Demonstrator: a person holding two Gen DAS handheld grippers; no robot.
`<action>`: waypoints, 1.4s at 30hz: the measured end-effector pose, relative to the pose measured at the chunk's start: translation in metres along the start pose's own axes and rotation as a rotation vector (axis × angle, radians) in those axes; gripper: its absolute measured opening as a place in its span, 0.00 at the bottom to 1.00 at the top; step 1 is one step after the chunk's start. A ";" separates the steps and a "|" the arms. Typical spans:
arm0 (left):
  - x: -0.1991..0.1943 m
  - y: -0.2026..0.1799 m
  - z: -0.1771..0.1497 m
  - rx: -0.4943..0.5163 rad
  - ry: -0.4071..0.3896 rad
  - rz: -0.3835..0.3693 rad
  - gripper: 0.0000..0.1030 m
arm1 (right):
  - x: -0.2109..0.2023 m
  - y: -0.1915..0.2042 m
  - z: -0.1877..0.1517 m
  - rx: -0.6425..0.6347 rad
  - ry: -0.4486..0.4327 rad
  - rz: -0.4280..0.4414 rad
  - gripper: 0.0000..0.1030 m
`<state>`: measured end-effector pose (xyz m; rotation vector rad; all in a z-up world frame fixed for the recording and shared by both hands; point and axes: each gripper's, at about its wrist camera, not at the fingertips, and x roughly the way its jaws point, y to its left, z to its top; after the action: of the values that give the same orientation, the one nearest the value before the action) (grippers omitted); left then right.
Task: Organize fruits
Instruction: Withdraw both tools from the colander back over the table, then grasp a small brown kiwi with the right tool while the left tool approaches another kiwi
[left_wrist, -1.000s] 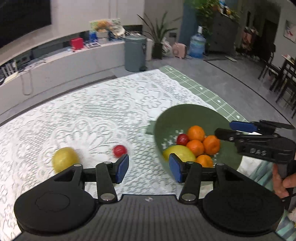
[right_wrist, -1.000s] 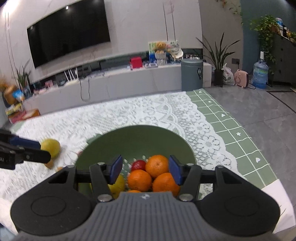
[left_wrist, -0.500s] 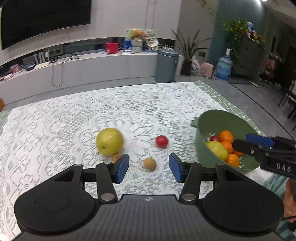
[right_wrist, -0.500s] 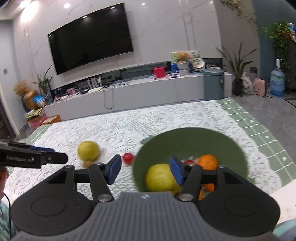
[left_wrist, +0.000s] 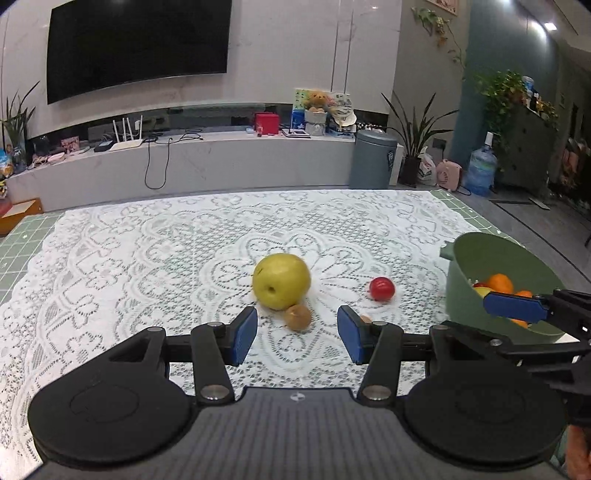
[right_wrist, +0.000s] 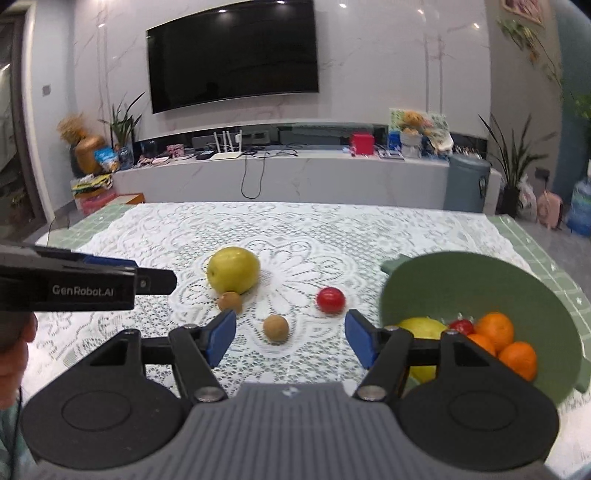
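Fruit for collection: small brown fruit (right_wrist: 275, 329) lies on the tabletop (right_wrist: 147, 236) directly ahead of the right tool (right_wrist: 290, 338), whose jaws are opening with nothing between them, green bowl (right_wrist: 458, 269) to its right.

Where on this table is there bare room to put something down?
Free: the lace cloth left of the pear, and the far strip behind it. Crowded: around the pear, the tomato and the bowl.
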<state>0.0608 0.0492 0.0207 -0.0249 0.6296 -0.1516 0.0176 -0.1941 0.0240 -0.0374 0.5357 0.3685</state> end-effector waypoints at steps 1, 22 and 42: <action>0.002 0.003 -0.001 -0.008 0.005 0.000 0.59 | 0.002 0.004 -0.002 -0.029 -0.016 -0.003 0.61; 0.051 0.015 -0.020 -0.007 0.110 -0.070 0.54 | 0.074 0.015 -0.015 -0.092 0.107 0.021 0.54; 0.095 0.023 -0.015 -0.028 0.168 -0.074 0.43 | 0.114 0.006 -0.010 -0.105 0.130 0.039 0.33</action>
<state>0.1308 0.0586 -0.0490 -0.0627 0.7992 -0.2186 0.1013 -0.1521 -0.0423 -0.1529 0.6461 0.4341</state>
